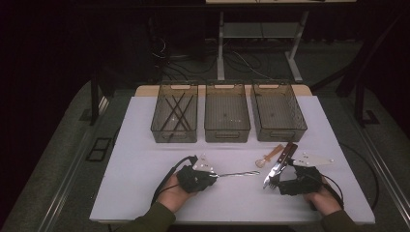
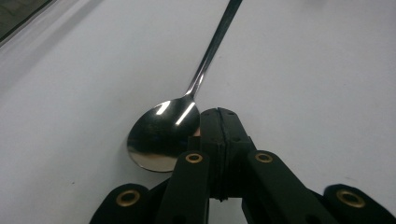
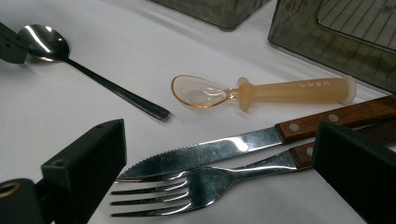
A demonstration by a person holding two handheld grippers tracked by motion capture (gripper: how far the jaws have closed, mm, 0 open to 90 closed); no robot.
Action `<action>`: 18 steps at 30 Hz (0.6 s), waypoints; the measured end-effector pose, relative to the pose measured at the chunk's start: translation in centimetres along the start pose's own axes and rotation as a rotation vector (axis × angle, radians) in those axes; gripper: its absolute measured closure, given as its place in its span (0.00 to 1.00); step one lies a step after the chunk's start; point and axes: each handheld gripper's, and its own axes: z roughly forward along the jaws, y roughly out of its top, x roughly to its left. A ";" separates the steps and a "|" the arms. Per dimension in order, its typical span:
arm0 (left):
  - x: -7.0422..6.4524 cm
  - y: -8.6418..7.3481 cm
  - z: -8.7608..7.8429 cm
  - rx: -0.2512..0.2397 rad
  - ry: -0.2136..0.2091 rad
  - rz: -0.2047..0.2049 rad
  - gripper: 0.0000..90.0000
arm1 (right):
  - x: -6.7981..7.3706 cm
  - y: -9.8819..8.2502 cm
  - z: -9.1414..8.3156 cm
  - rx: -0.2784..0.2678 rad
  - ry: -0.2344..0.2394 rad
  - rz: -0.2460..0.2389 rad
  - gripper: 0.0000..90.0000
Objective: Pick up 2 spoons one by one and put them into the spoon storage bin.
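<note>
High view, left hand-held gripper (image 1: 211,175) pressed together beside metal spoon (image 1: 237,173), right hand-held gripper (image 1: 276,182) spread around fork (image 3: 187,189).

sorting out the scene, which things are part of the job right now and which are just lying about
In the job: left gripper, shut beside the metal spoon; right gripper, open around the fork and knife.

Lying about: amber plastic spoon, three bins, sticks in the left bin.

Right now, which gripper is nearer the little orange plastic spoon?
Right. The right gripper sits just below the orange spoon, past the knife. The left gripper is farther left, shut beside the metal spoon.
</note>
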 end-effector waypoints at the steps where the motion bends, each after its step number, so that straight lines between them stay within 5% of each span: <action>1: 0.0 0.0 -0.2 -0.007 -0.009 0.000 1.00 | 0.0 0.0 0.0 0.000 -0.001 0.001 0.04; 10: 1.3 0.0 -2.3 -0.110 0.001 -0.050 0.87 | 0.0 0.0 0.0 0.002 0.000 0.000 0.04; 18: 2.7 -0.3 -1.9 -0.127 0.030 -0.102 0.65 | 0.0 0.0 0.1 0.005 0.000 -0.001 0.04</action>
